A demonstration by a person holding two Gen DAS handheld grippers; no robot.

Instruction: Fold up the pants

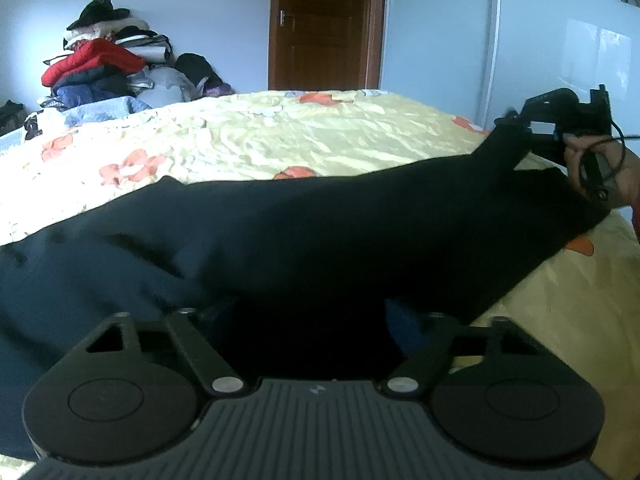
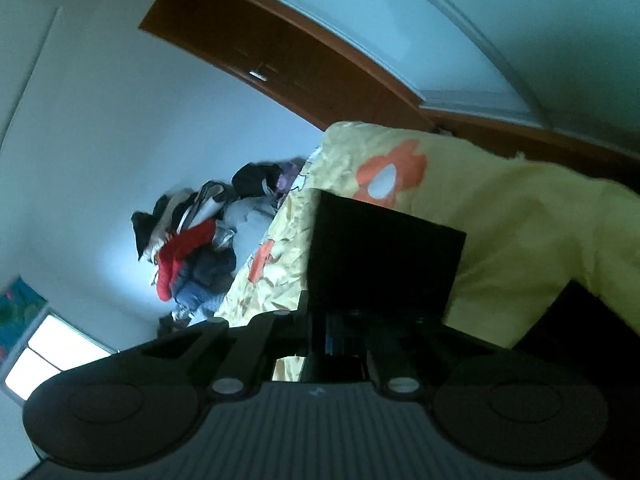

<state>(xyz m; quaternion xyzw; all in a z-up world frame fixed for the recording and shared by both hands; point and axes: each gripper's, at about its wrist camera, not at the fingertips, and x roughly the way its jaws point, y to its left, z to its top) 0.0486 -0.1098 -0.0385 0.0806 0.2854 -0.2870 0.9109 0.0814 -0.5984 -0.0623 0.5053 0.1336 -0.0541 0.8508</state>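
Dark navy pants (image 1: 304,240) lie stretched across the yellow flowered bedspread (image 1: 280,136). My left gripper (image 1: 312,320) is shut on the near edge of the pants; its fingertips are buried in the dark cloth. My right gripper (image 1: 516,124) shows at the far right of the left wrist view, held by a hand, shut on the other end of the pants and lifting it off the bed. In the right wrist view the right gripper (image 2: 344,316) is tilted, and a flap of the pants (image 2: 384,256) hangs from its closed fingers.
A pile of clothes (image 1: 104,64) with a red jacket sits at the far left of the bed. A brown door (image 1: 324,24) and a white wardrobe (image 1: 500,40) stand behind the bed. A window (image 2: 52,352) shows at lower left in the right wrist view.
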